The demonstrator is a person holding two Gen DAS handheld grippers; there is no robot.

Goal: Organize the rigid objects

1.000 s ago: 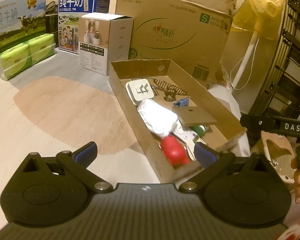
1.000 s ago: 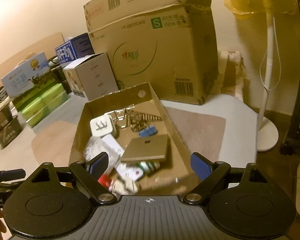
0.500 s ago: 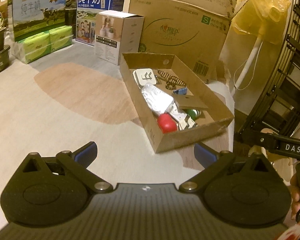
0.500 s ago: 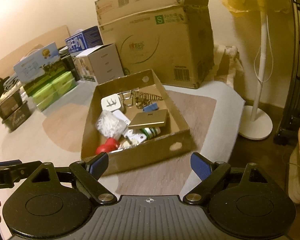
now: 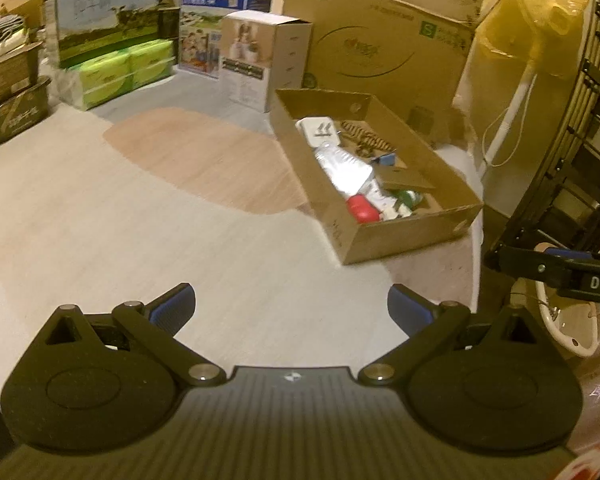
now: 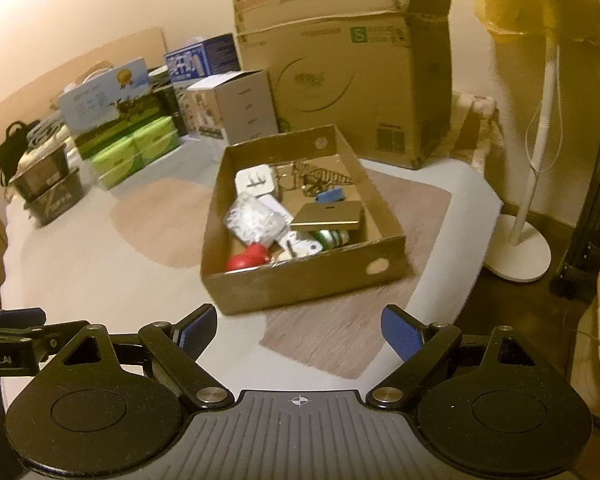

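A shallow cardboard box (image 6: 300,284) (image 5: 400,232) stands on the pale mat. In it lie a white charger (image 6: 256,182), a crinkled clear plastic piece (image 6: 254,218), a red object (image 6: 248,260), a gold flat card (image 6: 328,216), a green-and-white tube (image 6: 332,237) and a small blue clip (image 6: 329,195). My left gripper (image 5: 290,310) is open and empty, well back from the box. My right gripper (image 6: 298,330) is open and empty, just in front of the box's near wall.
A large brown carton (image 6: 348,76), a white product box (image 6: 236,106), blue milk cartons (image 5: 224,20) and green tissue packs (image 5: 120,72) line the back. A white fan stand (image 6: 520,256) stands right, off the mat. A dark rack (image 5: 580,140) stands far right.
Both grippers have pulled back and up from over the box. The box now lies farther away in both views. Both grippers stay open and empty.
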